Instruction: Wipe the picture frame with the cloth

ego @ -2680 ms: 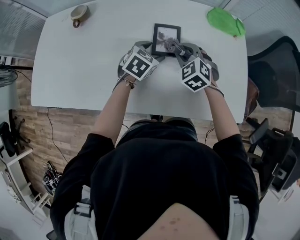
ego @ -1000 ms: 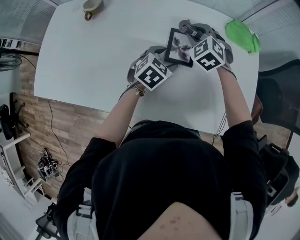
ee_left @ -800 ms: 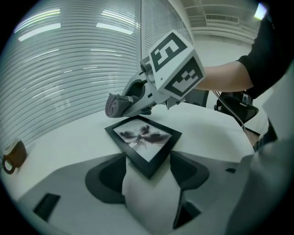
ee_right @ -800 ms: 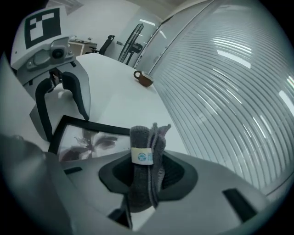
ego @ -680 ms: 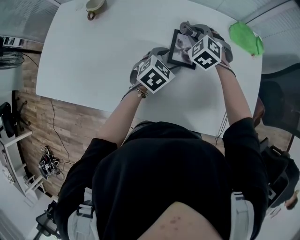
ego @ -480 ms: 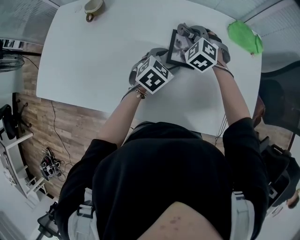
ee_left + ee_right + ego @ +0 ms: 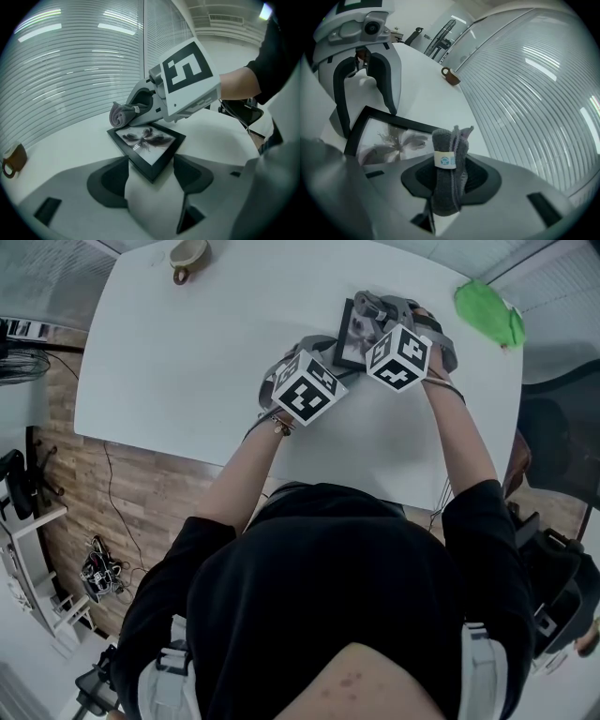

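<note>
Cloth-to-glass geometry is what matters for me right now. The picture frame (image 7: 349, 326) lies flat on the white table (image 7: 187, 352), turned so one corner points back at me. My left gripper (image 7: 151, 161) has its jaws set wide around that near corner. Both pads look to be touching the frame's edges, so I read it as pinning the frame in place rather than just hovering.

My right gripper (image 7: 450, 177) is clamped on the rolled grey cloth (image 7: 449, 164), label band facing the camera and the roll sticking out past the jaws. From the left gripper view, the cloth sits right at the frame's far corner, touching or just about touching the black border. I can't tell if it's pressing on the glass yet.

So the whole glass stretches from the cloth back toward the left gripper, roughly along the frame's diagonal. From the right gripper, the unwiped area is down and to the left of the roll. My guess is the next stroke drags the cloth toward the pinned corner, stopping short of the left jaws.
</note>
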A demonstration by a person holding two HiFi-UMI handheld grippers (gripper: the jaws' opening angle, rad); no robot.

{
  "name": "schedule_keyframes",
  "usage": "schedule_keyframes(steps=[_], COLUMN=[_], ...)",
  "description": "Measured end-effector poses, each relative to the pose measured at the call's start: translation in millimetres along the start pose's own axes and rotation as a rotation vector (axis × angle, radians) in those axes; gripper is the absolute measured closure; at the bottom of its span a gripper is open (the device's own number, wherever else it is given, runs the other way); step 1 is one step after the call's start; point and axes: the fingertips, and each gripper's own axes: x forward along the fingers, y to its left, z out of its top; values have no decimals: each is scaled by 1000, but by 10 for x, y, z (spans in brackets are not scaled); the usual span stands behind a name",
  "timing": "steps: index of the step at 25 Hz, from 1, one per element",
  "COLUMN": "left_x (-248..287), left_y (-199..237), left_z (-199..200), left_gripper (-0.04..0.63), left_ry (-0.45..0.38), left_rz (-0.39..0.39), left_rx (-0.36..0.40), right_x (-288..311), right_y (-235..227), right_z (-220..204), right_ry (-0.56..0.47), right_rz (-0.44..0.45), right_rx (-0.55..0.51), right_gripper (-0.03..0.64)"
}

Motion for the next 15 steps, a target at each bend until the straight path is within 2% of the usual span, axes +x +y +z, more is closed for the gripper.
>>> schedule_keyframes(steps=[12, 15], left_x=[-3, -3], left_y=[2, 0], left_z=[-1, -3], left_gripper=[283, 283], left_ry=[-2, -2], left_rz=[1, 1], left_rx=[1, 2], right_x=[-186, -235], right_y=[295, 346], right_z=[66, 75], right_ry=[-16, -21], right_rz=[70, 81], right_rx=[9, 38], right_gripper=[506, 508])
